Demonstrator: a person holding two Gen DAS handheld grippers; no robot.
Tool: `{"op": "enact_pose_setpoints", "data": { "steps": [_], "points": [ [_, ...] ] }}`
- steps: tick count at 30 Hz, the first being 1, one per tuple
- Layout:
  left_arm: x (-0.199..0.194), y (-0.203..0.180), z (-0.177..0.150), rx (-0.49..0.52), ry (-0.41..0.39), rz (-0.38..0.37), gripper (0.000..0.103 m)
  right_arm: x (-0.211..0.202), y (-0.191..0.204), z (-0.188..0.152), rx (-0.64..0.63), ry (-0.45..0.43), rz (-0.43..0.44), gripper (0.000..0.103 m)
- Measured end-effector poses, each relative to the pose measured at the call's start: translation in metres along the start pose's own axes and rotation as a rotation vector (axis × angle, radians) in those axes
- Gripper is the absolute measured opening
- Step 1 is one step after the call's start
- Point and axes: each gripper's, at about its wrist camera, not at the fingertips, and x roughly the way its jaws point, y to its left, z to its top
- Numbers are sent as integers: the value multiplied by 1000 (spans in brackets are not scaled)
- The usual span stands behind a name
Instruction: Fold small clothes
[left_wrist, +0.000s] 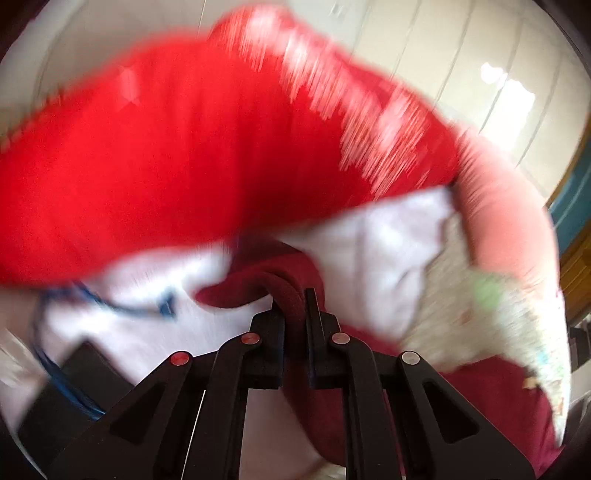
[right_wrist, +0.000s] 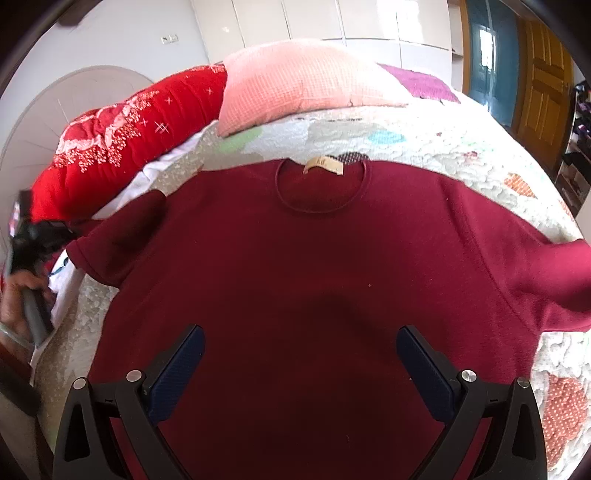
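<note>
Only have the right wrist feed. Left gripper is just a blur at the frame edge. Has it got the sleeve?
Observer: Yes. Left wrist view shows the left gripper shut on a fold of the maroon shirt.
Operator: What's under that fold?
Observer: White sheet, with a blue cord lying on it to the left.
Operator: Anything else near the jaws?
Observer: The red quilt fills the view right behind the pinched fold; that frame is motion-blurred.
</note>
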Motion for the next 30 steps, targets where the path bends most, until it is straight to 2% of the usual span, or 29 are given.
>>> {"op": "enact_pose_setpoints", "data": {
  "steps": [2, 6, 9, 11, 13, 15, 19, 21, 22, 25, 28, 29, 30],
  "points": [
    [-40, -14, 20, 41, -85, -25, 7, -4, -2, 1, 9, -8, 1, 103],
    [-109, -59, 37, 131, -188, -160, 7, -12, -13, 0, 46, -27, 8, 103],
    [-145, -102, 26, 211, -223, -275, 7, -20, -23, -1, 65, -46, -3, 103],
    [-163, -141, 5, 277, -228, -366, 7, -25, -33, 0, 83, -58, -11, 103],
    [-170, -175, -21, 330, -204, -442, 7, -32, -44, 1, 103, -71, -23, 103],
    [-164, -215, -52, 388, -140, -513, 7, -41, -59, 2, 123, -91, -43, 103],
    [-127, -277, -141, 476, 50, -593, 7, -53, -94, 3, 184, -116, -99, 103],
    [-114, -300, -185, 538, 107, -589, 7, -58, -114, 1, 229, -114, -119, 103],
    [-110, -307, -197, 559, 121, -579, 7, -60, -124, 0, 245, -112, -132, 103],
    [-94, -322, -238, 636, 238, -580, 9, -69, -155, -2, 286, -120, -211, 103],
    [-106, -316, -237, 654, 263, -602, 22, -74, -179, -2, 355, -127, -201, 103],
    [-112, -311, -232, 654, 261, -615, 30, -76, -186, -2, 379, -128, -183, 103],
    [-118, -304, -225, 651, 251, -625, 42, -76, -189, 0, 399, -130, -165, 103]
  ]
}}
